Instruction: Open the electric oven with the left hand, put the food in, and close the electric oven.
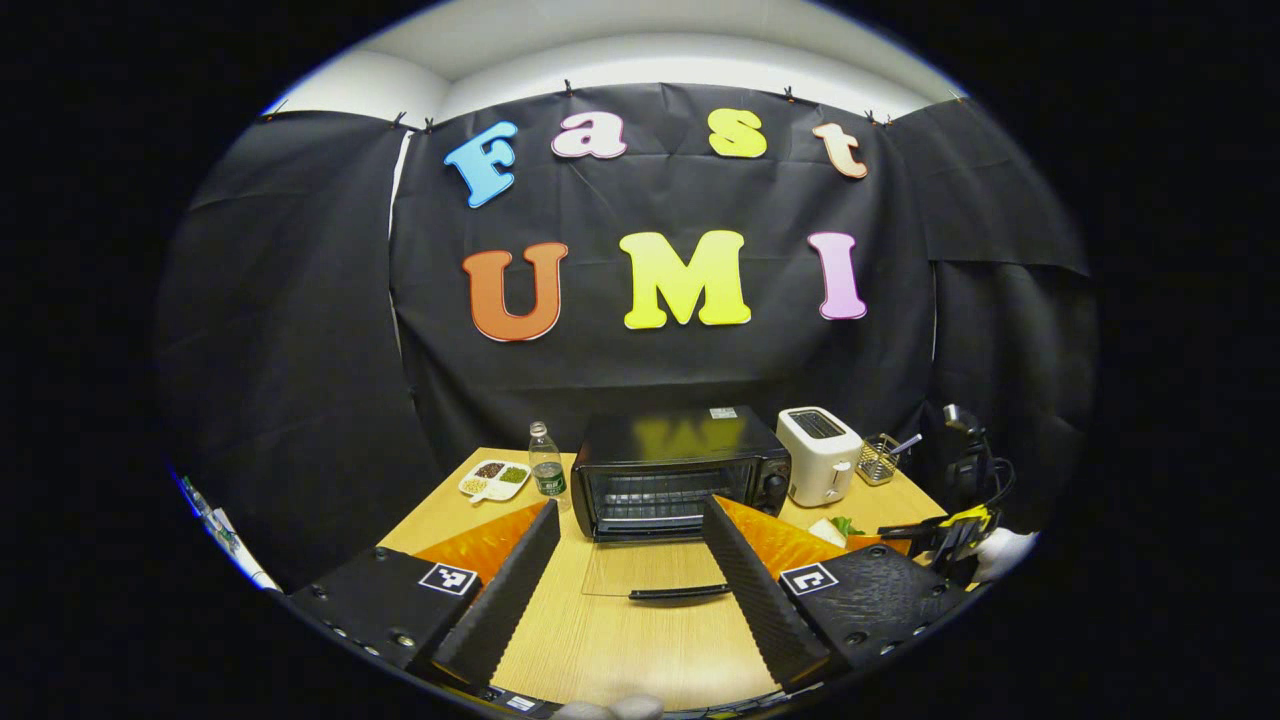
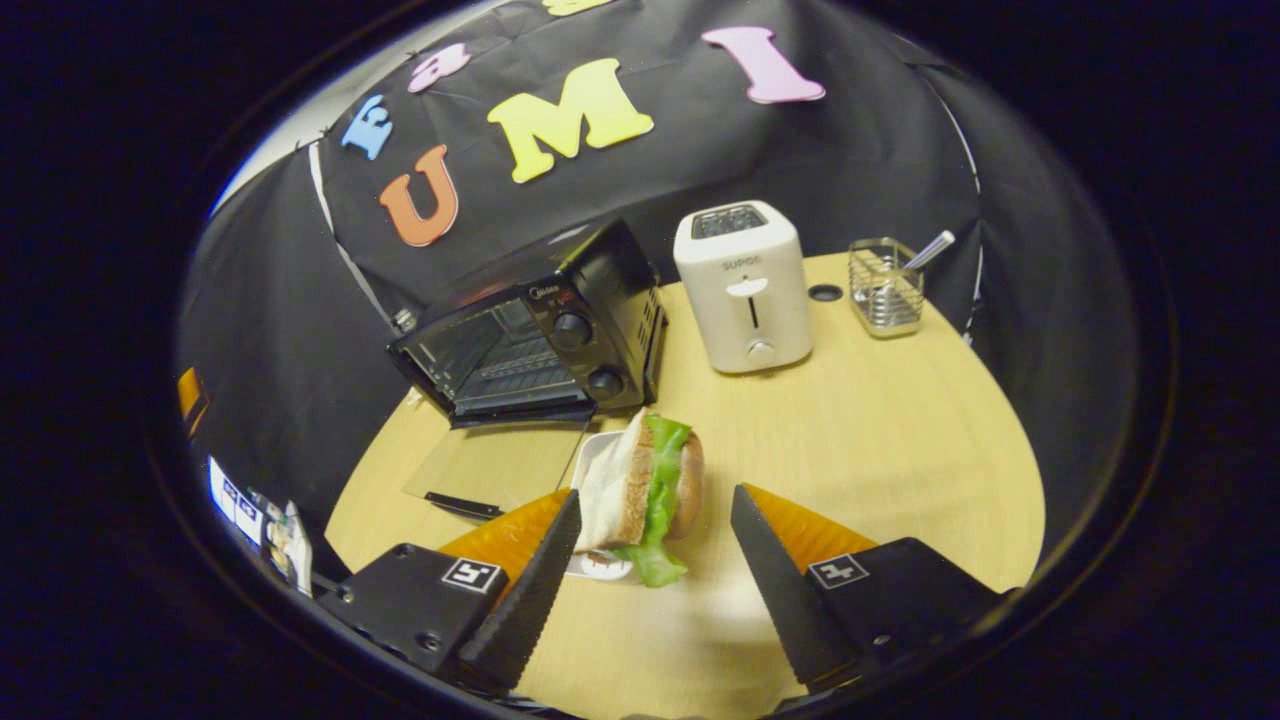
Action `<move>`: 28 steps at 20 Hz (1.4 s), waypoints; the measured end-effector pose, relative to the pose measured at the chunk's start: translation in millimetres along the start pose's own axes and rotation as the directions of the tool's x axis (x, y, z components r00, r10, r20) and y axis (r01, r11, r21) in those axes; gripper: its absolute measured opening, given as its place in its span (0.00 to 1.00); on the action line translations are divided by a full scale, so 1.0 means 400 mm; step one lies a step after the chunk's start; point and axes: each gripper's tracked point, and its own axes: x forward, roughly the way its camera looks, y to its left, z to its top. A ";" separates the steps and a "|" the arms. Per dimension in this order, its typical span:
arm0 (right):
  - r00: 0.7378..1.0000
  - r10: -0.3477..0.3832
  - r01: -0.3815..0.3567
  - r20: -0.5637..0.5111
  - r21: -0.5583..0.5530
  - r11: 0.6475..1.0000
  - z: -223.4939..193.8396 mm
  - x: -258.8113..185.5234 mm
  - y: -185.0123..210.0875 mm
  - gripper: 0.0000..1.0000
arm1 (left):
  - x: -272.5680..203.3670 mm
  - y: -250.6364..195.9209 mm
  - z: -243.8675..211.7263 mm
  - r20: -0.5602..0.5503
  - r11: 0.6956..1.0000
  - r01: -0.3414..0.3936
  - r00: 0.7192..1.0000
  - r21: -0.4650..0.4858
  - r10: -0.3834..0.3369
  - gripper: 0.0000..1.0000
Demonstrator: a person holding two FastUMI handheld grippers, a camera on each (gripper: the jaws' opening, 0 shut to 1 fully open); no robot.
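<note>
Meanwhile, sandwich (image 2: 645,490) on plate (image 2: 600,452).

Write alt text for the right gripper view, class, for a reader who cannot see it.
An open gripper reaches toward a sandwich with lettuce on a small white plate on a wooden table. Behind it, a black electric oven stands with its glass door folded down flat; a white toaster and a wire utensil holder sit to its right.

A white toaster (image 2: 745,285) stood on the wooden table (image 2: 900,450). Near it sat a wire basket (image 2: 885,288) with a spoon (image 2: 930,250) sticking out. A water bottle (image 1: 546,466) stood just beside a small white dish (image 1: 494,480) with three little heaps of food in it.
</note>
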 end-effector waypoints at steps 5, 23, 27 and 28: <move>0.990 0.110 -0.100 -0.083 0.110 0.989 -0.001 0.085 0.006 0.93 | -0.027 0.012 0.033 0.005 0.997 -0.072 0.997 0.013 0.072 0.94; 0.968 0.193 -0.225 0.160 0.213 0.951 0.205 -0.102 0.208 0.40 | -0.053 0.022 -0.047 -0.045 0.995 -0.100 0.994 0.000 0.100 0.96; 0.941 0.161 -0.249 0.298 0.286 0.925 0.227 -0.101 0.342 0.40 | -0.040 0.048 -0.081 -0.049 1.000 0.022 0.999 -0.007 -0.023 0.96; 0.932 0.149 -0.258 0.331 0.318 0.912 0.227 -0.087 0.369 0.40 | -0.034 0.065 -0.090 -0.054 0.999 0.038 0.998 -0.009 -0.038 0.96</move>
